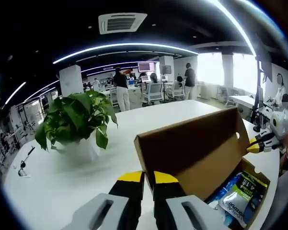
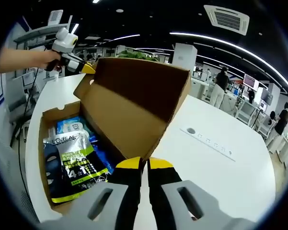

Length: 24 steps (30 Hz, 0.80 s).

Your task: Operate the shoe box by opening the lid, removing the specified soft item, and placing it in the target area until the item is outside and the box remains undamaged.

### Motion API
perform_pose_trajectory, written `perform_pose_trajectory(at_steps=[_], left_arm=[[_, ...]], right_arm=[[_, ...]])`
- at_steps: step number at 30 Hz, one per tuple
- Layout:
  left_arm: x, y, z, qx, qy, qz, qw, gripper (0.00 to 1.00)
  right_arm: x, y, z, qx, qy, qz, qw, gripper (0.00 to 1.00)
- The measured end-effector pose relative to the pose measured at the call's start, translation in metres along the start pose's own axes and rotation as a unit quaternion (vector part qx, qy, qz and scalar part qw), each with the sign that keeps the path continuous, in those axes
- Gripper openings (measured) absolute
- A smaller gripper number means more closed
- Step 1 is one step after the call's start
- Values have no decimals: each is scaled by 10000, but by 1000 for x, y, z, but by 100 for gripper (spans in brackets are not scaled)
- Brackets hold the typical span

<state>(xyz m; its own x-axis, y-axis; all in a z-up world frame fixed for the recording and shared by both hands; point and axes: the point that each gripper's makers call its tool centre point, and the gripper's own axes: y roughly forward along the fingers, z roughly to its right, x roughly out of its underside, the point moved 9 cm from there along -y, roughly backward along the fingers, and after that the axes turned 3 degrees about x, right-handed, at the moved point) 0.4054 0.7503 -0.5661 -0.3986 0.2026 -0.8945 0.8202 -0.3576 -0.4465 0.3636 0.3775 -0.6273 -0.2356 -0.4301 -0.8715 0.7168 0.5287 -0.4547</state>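
1. We see the shoe box [image 2: 129, 110] on the white tabletop [image 2: 220, 167], lid [image 1: 191, 143] raised.
2. Soft packets [image 2: 74, 158] lie inside the box.
3. Our left hand-held gripper [image 1: 148, 179] and right hand-held gripper [image 2: 144, 165] each have jaws clenched near the lid's edge, grasping nothing that we can make out.

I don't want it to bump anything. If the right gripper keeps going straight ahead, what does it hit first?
Probably the raised cardboard lid of the shoe box. The right gripper has its jaws together right at the lid's lower edge, so it looks nearly touching already.
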Motion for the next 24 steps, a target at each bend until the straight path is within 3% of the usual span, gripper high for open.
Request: perform_pose_trajectory(at_steps=[7, 17, 24], left_arm=[[24, -1, 7, -122, -154, -100, 9998, 6], [50, -24, 18, -208, -415, -271, 9986, 13], [70, -39, 46, 103, -328, -608, 9976, 16]], right_arm=[[-3, 9, 5, 36, -77, -60, 9999, 2], [-3, 18, 12, -67, -144, -194, 9997, 3], [-1, 23, 16, -101, -18, -255, 9996, 4]])
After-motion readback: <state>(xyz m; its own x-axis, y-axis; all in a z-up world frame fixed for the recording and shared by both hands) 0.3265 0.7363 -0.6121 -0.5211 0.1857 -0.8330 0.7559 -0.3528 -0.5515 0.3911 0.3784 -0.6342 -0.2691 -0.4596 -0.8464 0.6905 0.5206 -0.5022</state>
